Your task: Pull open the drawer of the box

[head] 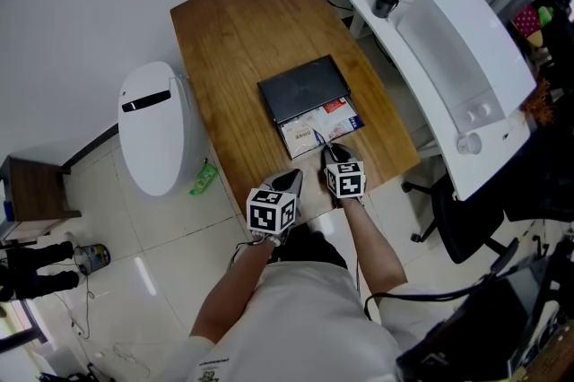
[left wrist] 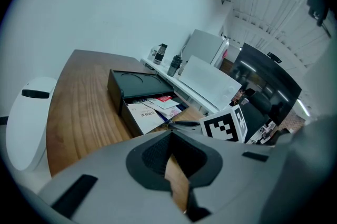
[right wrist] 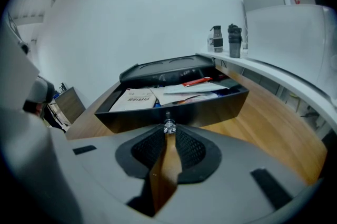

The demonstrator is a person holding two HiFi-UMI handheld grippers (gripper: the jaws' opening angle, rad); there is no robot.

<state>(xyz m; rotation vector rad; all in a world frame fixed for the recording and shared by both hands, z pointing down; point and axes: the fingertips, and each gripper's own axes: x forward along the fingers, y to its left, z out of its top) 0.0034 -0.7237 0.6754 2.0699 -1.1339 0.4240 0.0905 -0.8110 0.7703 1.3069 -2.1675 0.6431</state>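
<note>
Starting nearest the person, the left gripper (left wrist: 171, 132) hangs over the near edge of the counter (right wrist: 274, 112), its jaws closed tip to tip with nothing between them, only bare wood showing through the gap below the tips; it touches neither the box nor the drawer and takes no part in the pull. Just beside it, a little further forward, the right gripper (right wrist: 168, 131) has its jaws nipped together on the small metal knob (right wrist: 169, 126) at the middle of the drawer's front wall, held at the very tips. Beyond the knob, the drawer (right wrist: 221, 107) stands well out of the box toward the person, far enough that the papers (right wrist: 134, 99) and booklets lying inside are in plain sight. Behind it sits the dark, flat box (right wrist: 168, 68) itself, resting near the middle of the counter with its lid covering only the rear part of the drawer. Further off, two dark bottles (right wrist: 234, 41) stand on a white desk. By the look of it, the pull is largely done: the drawer is open, though some of its length seems to sit inside the box, so what remains is at most a short further draw and then letting go of the knob.
</note>
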